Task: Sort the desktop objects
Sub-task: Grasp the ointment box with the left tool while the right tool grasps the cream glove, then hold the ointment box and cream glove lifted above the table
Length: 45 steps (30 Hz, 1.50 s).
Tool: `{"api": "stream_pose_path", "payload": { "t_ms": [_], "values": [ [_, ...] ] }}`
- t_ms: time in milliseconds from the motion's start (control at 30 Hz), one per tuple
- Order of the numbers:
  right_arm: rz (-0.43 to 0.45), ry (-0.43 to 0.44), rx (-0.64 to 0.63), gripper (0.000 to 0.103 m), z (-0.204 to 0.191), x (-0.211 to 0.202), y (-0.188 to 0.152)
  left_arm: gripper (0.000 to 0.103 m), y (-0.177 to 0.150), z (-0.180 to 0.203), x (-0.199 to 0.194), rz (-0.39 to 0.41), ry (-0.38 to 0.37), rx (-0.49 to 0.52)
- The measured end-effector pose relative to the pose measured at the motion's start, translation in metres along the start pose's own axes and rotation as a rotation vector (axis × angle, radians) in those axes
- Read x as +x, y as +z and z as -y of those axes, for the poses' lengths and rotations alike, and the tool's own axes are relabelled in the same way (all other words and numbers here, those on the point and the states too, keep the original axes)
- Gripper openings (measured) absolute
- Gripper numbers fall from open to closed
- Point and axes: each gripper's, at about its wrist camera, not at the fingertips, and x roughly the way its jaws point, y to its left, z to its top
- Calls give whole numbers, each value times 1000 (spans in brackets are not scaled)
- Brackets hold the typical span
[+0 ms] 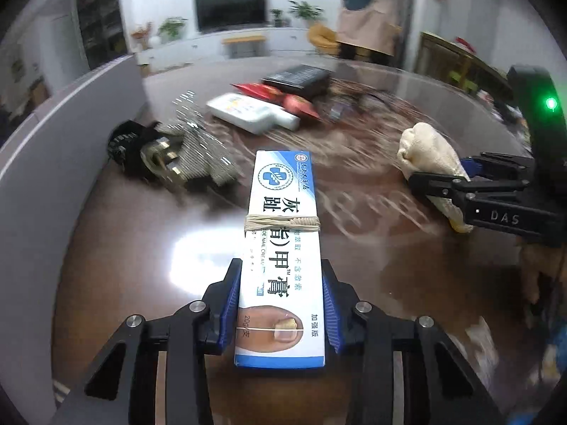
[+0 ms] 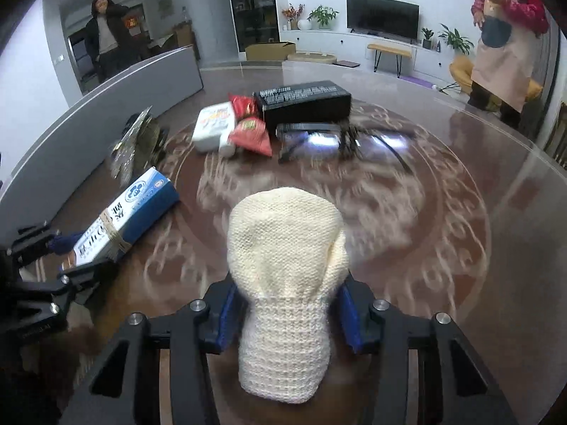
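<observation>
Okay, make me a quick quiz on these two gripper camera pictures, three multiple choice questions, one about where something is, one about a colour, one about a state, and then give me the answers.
1. Where does the long black cardboard box lie?
A. On the far part of the brown table, behind the red snack packets
B. Between the left gripper's fingers
C. On the floor

2. What colour is the knitted cloth item?
A. Dark green
B. Cream
C. Orange

3. What is the state of the left gripper?
A. Wide open and empty
B. Out of view
C. Shut on the blue-and-white nail cream box

Answers
1: A, the right wrist view shows it on the tabletop past the packets.
2: B, its wool is pale cream in both views.
3: C, its blue pads press both long sides of the box, which has a rubber band around it.
</observation>
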Motion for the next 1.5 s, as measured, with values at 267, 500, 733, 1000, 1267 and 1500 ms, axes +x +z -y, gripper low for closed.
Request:
{"api": "stream_pose_path", "payload": {
  "t_ms": [267, 500, 733, 1000, 1267, 1500],
  "values": [
    [13, -24, 96, 58, 8, -27, -32, 95, 1, 23, 6, -14, 25, 82],
    [-30, -106, -4, 85, -16, -17, -30, 103, 0, 12, 7, -36, 9, 17],
    [-49, -98, 19, 98, -11, -15, -30, 103, -1, 12, 5, -35, 10, 16],
    [-53, -102, 19, 99, -11, -15, -30, 103, -2, 12, 5, -35, 10, 15],
    [-63, -95, 11, 103, -13, -14, -29, 103, -2, 12, 4, -35, 11, 14],
    [-63, -96, 12, 103, -13, -15, -30, 103, -2, 11, 4, -35, 12, 13]
  ]
}}
